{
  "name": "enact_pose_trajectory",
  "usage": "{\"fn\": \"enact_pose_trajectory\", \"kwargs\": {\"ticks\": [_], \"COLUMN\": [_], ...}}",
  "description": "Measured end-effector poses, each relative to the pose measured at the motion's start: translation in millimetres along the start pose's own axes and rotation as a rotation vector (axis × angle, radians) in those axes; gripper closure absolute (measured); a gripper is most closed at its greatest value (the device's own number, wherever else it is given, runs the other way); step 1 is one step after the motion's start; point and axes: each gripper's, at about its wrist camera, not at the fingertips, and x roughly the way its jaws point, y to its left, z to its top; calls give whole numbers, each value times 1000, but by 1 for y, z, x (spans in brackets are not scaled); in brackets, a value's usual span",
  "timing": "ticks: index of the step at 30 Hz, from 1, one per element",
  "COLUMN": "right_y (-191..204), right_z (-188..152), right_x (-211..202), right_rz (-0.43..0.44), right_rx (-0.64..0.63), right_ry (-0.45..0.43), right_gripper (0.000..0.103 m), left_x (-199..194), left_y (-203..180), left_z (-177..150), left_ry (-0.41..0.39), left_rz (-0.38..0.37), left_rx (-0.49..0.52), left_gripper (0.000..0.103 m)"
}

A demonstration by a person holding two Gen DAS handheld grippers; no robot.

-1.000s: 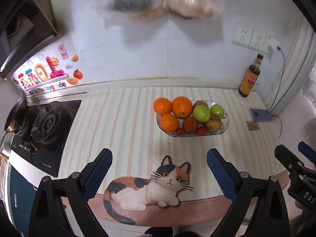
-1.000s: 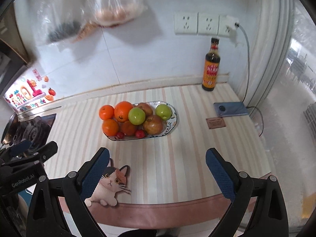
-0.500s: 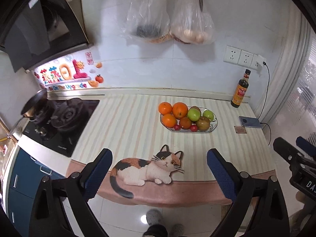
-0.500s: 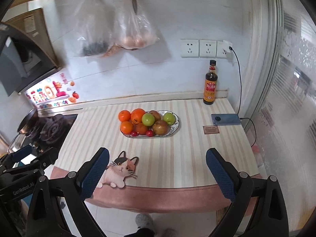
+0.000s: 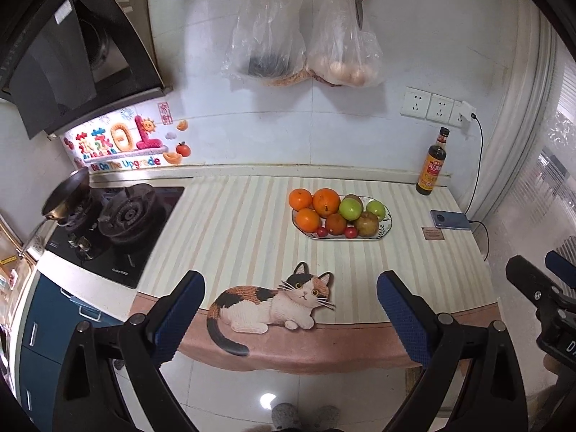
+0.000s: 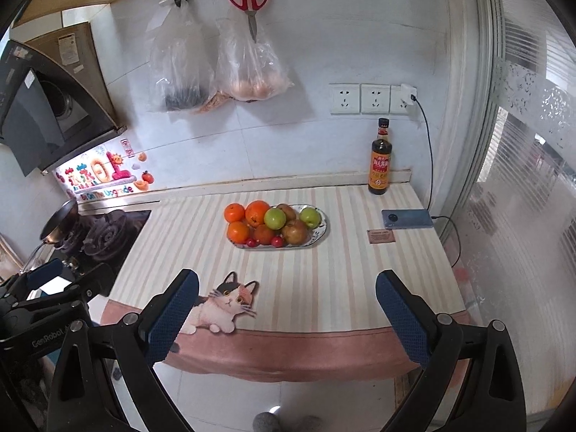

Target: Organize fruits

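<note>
Striped countertop point(image 5: 244, 230) runs ahead of your fingers, cat-shaped mat point(image 5: 273, 302) at its near edge between the left gripper's point(image 5: 289, 309) pads, fruit plate point(image 5: 386, 220) well beyond and slightly right. Your left gripper's jaws are opening with nothing between them; your right gripper point(image 6: 288, 309) stands wide and empty. Stove point(image 5: 118, 223) lies beyond the left finger, sauce bottle point(image 5: 432, 165) and phone point(image 5: 451, 219) beyond the right, against the white wall.

fingers: black plastic arms, silver screws at the pivots, lower corners of the frame
pads point(image 5: 403, 318): dark blue, textured
marking: white "GenRobot" lettering, lower left of the right wrist view
footwear: grey slippers, bottom centre
</note>
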Motion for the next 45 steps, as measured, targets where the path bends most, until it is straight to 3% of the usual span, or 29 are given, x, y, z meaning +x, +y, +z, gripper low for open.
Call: {"fn": "enact_pose_trajectory", "kwargs": {"ticks": [11, 23, 45], "right_y": [5, -5, -7], "right_z": [35, 52, 46], "right_x": [62, 119, 135], "right_rz": [-4, -38, -41], "right_rx": [-11, 3, -22], "right_ry": [66, 131, 175], "right_gripper": [0, 0, 0], "left_x": [52, 92, 96], "left_y": [4, -3, -11], "left_z": [35, 46, 46], "left_ry": [55, 122, 132], "left_rz": [29, 46, 34], "left_rx": [0, 9, 20], "left_gripper": [0, 0, 0]}}
